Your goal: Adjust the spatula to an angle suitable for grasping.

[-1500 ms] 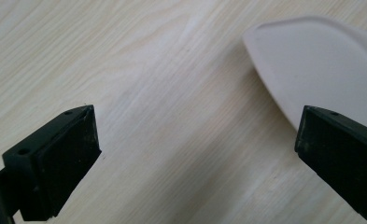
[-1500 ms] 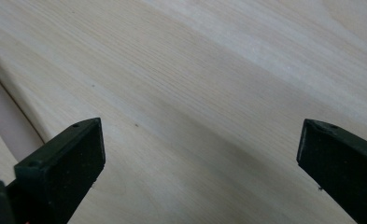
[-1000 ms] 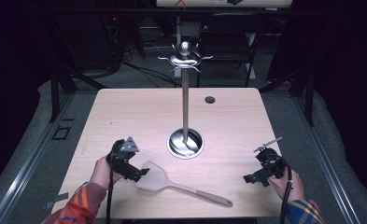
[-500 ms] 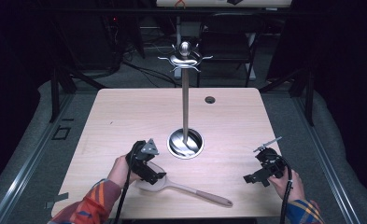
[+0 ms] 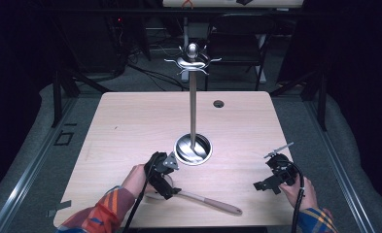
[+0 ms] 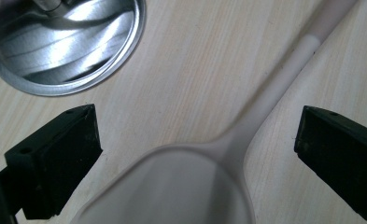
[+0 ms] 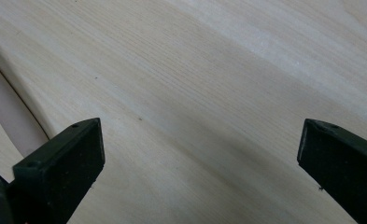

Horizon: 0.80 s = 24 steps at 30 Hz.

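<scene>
High view, my left tongs (image 5: 165, 180): low and left of centre in the frame, over the head of the spatula (image 5: 205, 200), on the table (image 5: 130, 126).
High view, spatula: handle ran toward the lower right of the frame, just below the round base of the utensil stand (image 5: 193, 148).
High view, my right tongs (image 5: 271, 178): lower right of the frame, well apart from the spatula.
Left gripper view, jaws: spread wide, one at each side edge; the spatula head (image 6: 181, 186) lay between them at bottom centre, untouched.
Left gripper view, stand base (image 6: 64, 42): upper left corner.
Right gripper view, jaws: spread wide over bare wood (image 7: 209, 93), holding nothing.
</scene>
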{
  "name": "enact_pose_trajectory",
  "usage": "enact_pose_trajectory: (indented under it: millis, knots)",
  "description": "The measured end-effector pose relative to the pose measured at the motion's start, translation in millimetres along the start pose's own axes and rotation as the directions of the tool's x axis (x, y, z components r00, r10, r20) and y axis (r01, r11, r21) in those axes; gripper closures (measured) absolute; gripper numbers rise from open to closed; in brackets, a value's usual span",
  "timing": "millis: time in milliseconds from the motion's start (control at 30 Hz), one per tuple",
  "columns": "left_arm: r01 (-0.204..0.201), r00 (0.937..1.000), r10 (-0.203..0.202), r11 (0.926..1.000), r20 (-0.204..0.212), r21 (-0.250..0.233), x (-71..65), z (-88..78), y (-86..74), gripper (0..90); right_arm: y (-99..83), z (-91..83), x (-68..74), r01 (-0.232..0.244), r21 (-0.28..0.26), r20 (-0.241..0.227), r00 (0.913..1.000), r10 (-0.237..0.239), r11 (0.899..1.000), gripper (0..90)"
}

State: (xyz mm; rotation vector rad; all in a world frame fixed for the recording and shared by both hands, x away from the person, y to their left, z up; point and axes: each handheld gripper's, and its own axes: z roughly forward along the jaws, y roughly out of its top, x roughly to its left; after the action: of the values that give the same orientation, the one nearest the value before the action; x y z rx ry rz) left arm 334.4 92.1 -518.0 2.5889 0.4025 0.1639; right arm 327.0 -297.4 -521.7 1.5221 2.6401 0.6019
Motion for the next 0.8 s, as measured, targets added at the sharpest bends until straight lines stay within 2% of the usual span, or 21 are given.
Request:
enact_pose_trajectory:
  millis: [67,167,267,300,333,367,400,533,600,667,733,800]
  knots:
    - [-0.016,0.9998,0.016,0.9999,0.012,0.002,-2.7,1.6,2.2,1.3,0.9,-0.5,-1.2,0.01,0.026,0.002,0.9999,-0.01,1.0,0.3]
    - [-0.036,0.9991,0.036,0.9992,0.023,0.017,-6.6,7.3,5.7,3.4,1.2,-0.3,-1.0,0.012,0.031,0.0,0.9999,-0.012,0.999,0.3]
    - [-0.065,0.9973,0.065,0.9976,0.034,0.022,-10.6,11.5,10.4,8.0,1.2,-0.1,0.0,0.007,0.023,-0.003,1.0,-0.007,1.0,0.3]
    - [-0.081,0.9955,0.08,0.9965,0.051,0.021,-13.3,13.6,12.6,10.2,1.1,-0.4,0.1,0.009,0.028,-0.01,0.9999,-0.009,1.0,0.3]
    - [-0.081,0.9955,0.08,0.9965,0.051,0.021,-13.3,13.6,12.6,14.1,1.1,-0.4,0.1,0.009,0.028,-0.01,0.9999,-0.009,1.0,0.3]
    - [-0.086,0.9948,0.085,0.9961,0.056,0.02,-14.6,14.9,13.3,14.1,0.4,-0.2,1.0,0.002,0.02,-0.008,1.0,-0.002,1.0,0.3]
    - [-0.089,0.9944,0.088,0.9956,0.059,0.027,-15.7,16.9,13.9,16.6,0.0,-0.5,1.4,0.0,0.016,-0.017,0.9999,0.0,1.0,0.3]
    - [-0.11,0.991,0.107,0.9935,0.081,0.03,-18.2,23.7,15.8,31.7,-0.4,-1.6,-0.7,0.013,0.03,0.0,0.9999,-0.013,0.999,0.3]
    - [-0.136,0.9871,0.133,0.99,0.09,0.037,-20.1,26.6,16.5,41.3,-0.5,-0.5,-0.4,0.0,0.029,-0.01,0.9999,0.001,1.0,0.3]
    - [-0.159,0.9824,0.153,0.9862,0.108,0.049,-21.2,30.0,15.8,51.0,0.0,1.3,-2.2,0.013,0.039,-0.012,0.9998,-0.013,0.999,0.3]
    - [-0.161,0.9816,0.153,0.9852,0.115,0.061,-20.2,34.5,15.6,52.6,0.4,1.6,-2.7,0.013,0.045,-0.01,0.9999,-0.013,0.999,0.3]
    - [-0.164,0.9806,0.157,0.985,0.117,0.053,-20.5,34.9,16.0,54.4,-0.5,2.0,-1.6,-0.008,0.026,-0.016,0.9998,0.008,1.0,0.3]
